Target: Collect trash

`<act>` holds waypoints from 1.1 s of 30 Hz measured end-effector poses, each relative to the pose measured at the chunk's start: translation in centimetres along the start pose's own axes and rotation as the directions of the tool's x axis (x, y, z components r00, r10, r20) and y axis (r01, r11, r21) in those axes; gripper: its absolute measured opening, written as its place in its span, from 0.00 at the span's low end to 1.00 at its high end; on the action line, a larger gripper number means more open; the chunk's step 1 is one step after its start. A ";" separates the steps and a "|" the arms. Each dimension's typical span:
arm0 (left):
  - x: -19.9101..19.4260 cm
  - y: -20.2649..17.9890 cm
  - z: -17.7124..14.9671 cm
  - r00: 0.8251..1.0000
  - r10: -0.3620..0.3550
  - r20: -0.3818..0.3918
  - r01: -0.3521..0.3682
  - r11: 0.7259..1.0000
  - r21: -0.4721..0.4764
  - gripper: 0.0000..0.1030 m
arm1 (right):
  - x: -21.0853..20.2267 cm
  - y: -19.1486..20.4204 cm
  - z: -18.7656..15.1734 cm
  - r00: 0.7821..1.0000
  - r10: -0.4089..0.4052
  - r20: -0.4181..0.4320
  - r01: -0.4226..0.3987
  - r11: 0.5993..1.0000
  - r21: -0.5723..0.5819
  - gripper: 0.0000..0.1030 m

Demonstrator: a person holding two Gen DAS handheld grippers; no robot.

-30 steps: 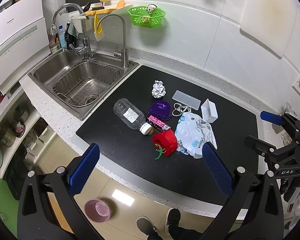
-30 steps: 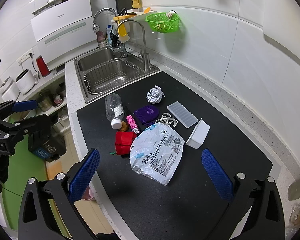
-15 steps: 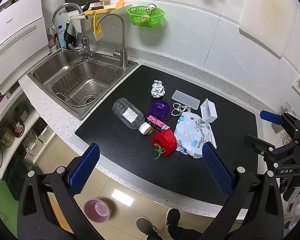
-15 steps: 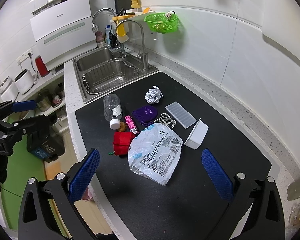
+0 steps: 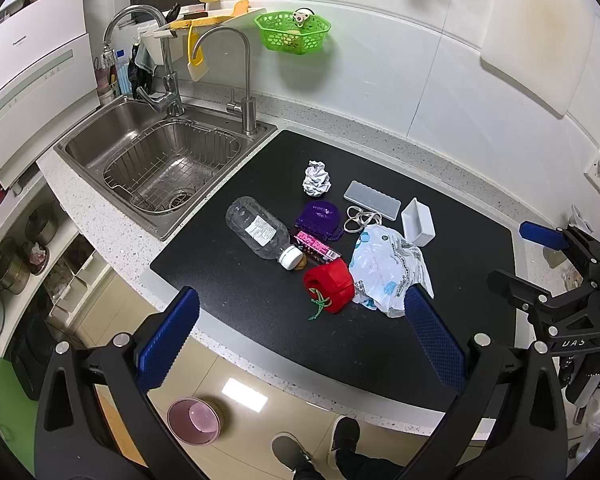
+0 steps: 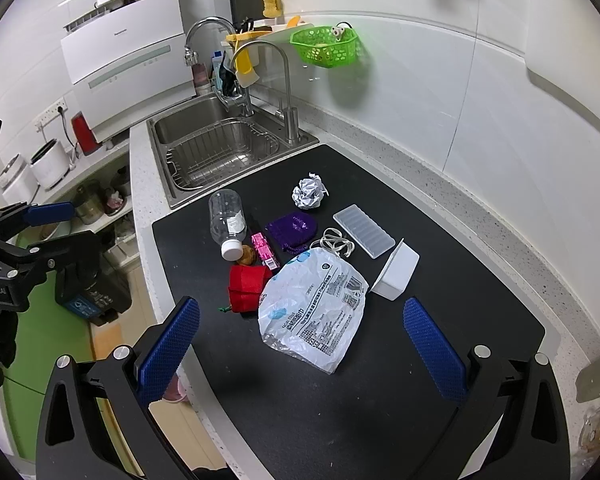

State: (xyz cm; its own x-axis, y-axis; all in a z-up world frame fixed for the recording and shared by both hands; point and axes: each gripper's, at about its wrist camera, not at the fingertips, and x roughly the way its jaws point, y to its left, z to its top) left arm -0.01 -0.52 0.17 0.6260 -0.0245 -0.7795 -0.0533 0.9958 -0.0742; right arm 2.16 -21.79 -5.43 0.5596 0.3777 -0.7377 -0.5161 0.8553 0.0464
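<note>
Trash lies on a black mat (image 5: 260, 304) (image 6: 380, 380): a clear plastic bottle (image 5: 260, 232) (image 6: 228, 220), a crumpled paper ball (image 5: 317, 178) (image 6: 309, 192), a pink wrapper (image 5: 316, 245) (image 6: 265, 250), a white plastic bag (image 5: 388, 270) (image 6: 316, 312), a red pouch (image 5: 330, 285) (image 6: 248, 283) and a purple pouch (image 5: 320, 218) (image 6: 294, 229). My left gripper (image 5: 300, 336) is open, hovering above the mat's near edge. My right gripper (image 6: 300, 344) is open above the plastic bag. Both are empty.
A white box (image 5: 419, 222) (image 6: 396, 274), a clear ribbed lid (image 5: 372, 199) (image 6: 363, 231) and rubber bands (image 5: 360, 219) also lie on the mat. A steel sink (image 5: 156, 160) (image 6: 216, 152) with two taps is to the left. A dark bin (image 6: 88, 292) stands on the floor.
Both grippers have drifted slightly; the view shifts a little, so the objects sit marginally to the left. Nothing on the mat has moved.
</note>
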 end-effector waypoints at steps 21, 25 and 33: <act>0.6 0.4 0.1 1.000 -0.010 -0.003 0.010 1.000 -0.017 0.97 | 0.2 -0.5 0.2 1.000 -0.015 -0.002 0.015 1.000 0.010 0.95; 0.7 0.4 0.1 1.000 -0.012 -0.006 0.012 1.000 -0.021 0.97 | 0.3 -0.5 0.1 1.000 -0.010 -0.005 0.010 1.000 0.006 0.95; 1.3 0.3 0.4 0.999 -0.030 -0.015 0.029 0.999 -0.031 0.97 | 0.6 -0.5 0.0 1.000 -0.001 -0.014 0.001 1.000 0.002 0.95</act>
State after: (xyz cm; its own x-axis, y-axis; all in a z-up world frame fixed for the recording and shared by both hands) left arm 1.04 -0.19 -0.61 0.6157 -0.0555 -0.7861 -0.0594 0.9914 -0.1165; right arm 2.77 -21.97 -5.90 0.5506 0.3718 -0.7474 -0.5146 0.8561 0.0468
